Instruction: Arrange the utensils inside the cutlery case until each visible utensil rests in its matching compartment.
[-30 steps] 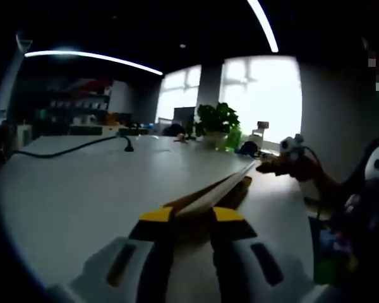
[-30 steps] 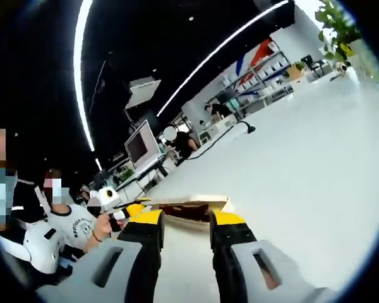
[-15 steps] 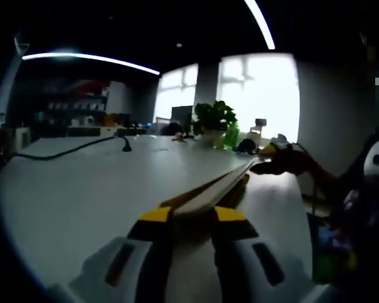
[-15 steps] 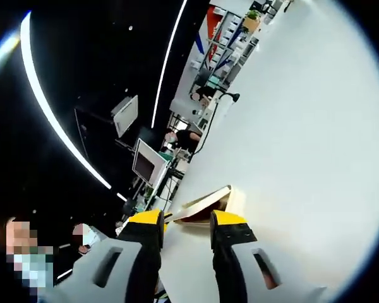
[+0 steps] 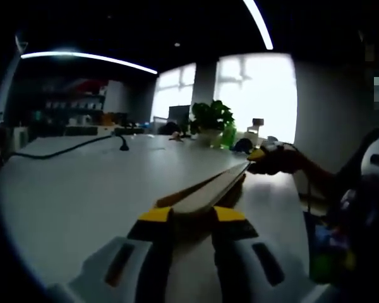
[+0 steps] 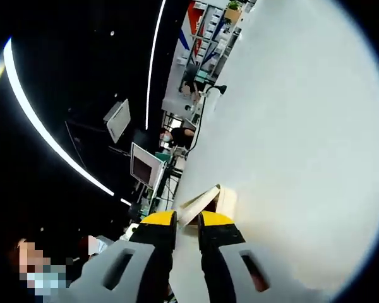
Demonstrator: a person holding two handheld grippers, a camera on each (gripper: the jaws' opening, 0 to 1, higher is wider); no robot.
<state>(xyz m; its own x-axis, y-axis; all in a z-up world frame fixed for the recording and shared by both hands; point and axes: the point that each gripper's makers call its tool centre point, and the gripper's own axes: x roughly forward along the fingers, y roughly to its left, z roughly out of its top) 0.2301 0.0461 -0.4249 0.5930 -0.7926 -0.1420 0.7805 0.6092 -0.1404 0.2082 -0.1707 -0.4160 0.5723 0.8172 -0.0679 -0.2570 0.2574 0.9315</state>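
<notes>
Left gripper view: left gripper (image 5: 191,218) pinching the near edge of the cutlery case (image 5: 208,189) between narrowed jaws, lying across the table (image 5: 76,189).

Right gripper view: right gripper (image 6: 187,221) clamping the case's corner (image 6: 205,201), jaws nearly closed, beside the table edge.

Left tool (image 5: 191,216) jaws apart, right tool (image 6: 187,219) jaws seemingly nearly closed.
</notes>
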